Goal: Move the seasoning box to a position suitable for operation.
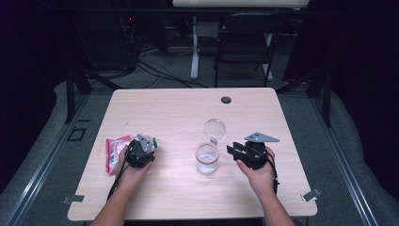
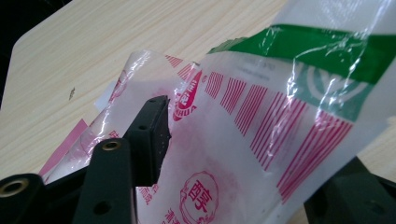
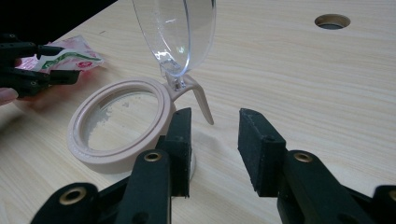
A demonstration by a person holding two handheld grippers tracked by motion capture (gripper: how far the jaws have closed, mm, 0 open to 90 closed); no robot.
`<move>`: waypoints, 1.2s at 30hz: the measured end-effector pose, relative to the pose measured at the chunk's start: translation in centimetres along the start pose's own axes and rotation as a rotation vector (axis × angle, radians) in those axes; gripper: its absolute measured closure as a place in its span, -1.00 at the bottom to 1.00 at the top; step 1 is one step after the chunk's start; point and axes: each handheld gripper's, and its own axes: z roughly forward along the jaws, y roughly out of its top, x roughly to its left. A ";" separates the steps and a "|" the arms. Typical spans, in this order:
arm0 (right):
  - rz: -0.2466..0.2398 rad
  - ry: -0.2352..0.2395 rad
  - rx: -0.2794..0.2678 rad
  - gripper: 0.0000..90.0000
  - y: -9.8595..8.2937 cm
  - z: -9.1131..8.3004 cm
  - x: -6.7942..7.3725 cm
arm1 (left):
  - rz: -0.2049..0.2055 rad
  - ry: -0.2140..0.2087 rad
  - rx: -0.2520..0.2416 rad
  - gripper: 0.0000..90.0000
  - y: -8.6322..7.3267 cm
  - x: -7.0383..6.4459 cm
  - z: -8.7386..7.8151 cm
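My left tongs [image 1: 145, 147] pinch a crinkly red, white and green plastic sachet [image 2: 261, 116] just above the pale wooden worktop [image 1: 179, 106]. My right tongs [image 3: 212, 140] stand spread beside the clear jar with its beige hinged lid flipped open [image 3: 121, 126]. I judge pouring comes next, which calls for carrying the sachet over the jar's mouth.

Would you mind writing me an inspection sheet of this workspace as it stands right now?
Surface: light wood table, a round grommet hole near its far edge.
Job's things: clear jar with a pinkish rim, its hinged clear lid standing open, whitish residue inside; red, white and green printed packet at the table's left.
Clutter: nothing seen.
Grippers: left gripper shut on the packet, part of which is lifted; right gripper open, just right of the jar, touching nothing.
Cables: a black cable trails from the left gripper; more cables lie on the floor beyond the table.
Surroundings: dark room, folding chair and a white desk leg behind.
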 end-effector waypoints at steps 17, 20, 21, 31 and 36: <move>0.000 -0.002 0.003 0.45 -0.2 0.0 0.0 | -0.154 -0.034 -0.015 0.82 -0.5 2.2 -0.2; -0.003 -0.007 0.005 0.45 -0.2 -0.1 0.0 | -0.190 -0.052 -0.018 0.94 -0.5 2.7 -0.3; -0.004 -0.007 0.005 0.45 -0.3 -0.2 0.0 | -0.199 -0.055 -0.018 0.95 -0.5 2.8 -0.3; -0.001 -0.007 0.003 0.45 -0.3 -0.2 0.0 | -0.288 -0.092 -0.041 1.00 -0.7 4.2 -0.8; -0.001 -0.011 0.006 0.45 -0.3 -0.3 -0.1 | -0.315 -0.103 -0.052 1.00 -0.7 4.7 -1.3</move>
